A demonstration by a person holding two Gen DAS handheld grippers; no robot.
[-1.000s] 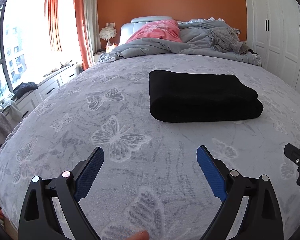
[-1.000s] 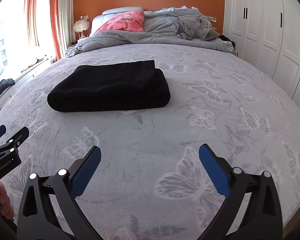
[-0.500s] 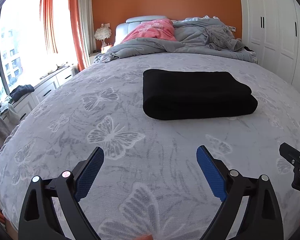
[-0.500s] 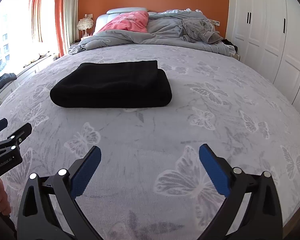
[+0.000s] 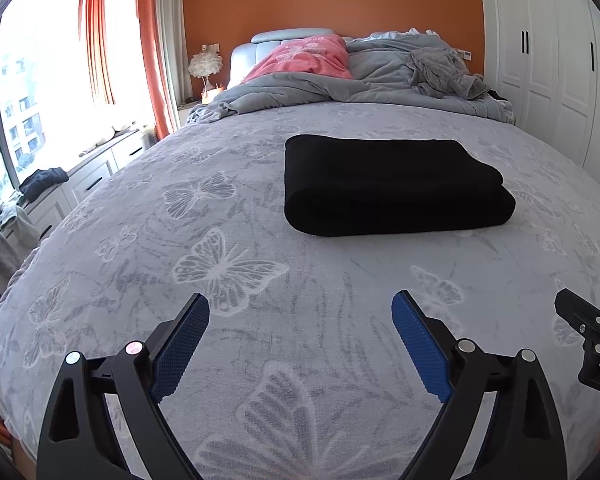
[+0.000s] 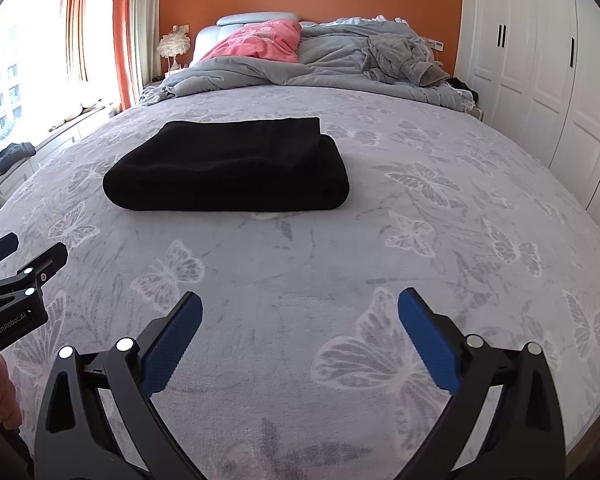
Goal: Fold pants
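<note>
The black pants [image 5: 392, 186] lie folded in a thick rectangular bundle on the grey butterfly bedspread [image 5: 228, 264], also in the right wrist view [image 6: 228, 168]. My left gripper [image 5: 300, 312] is open and empty, held above the bedspread well short of the pants. My right gripper [image 6: 300, 308] is open and empty too, on the near side of the bundle. Each gripper shows at the edge of the other's view: the right one [image 5: 592, 320], the left one [image 6: 16, 276].
A crumpled grey duvet [image 5: 340, 88] and a pink pillow [image 5: 304, 60] lie at the head of the bed. White wardrobes [image 6: 540, 80] stand on the right. A window bench with drawers [image 5: 80, 176] and clothes runs along the left.
Both grippers have drawn back and tilted slightly, so the pants sit a little farther and higher in both views. Both stay open. The pants have not moved.
</note>
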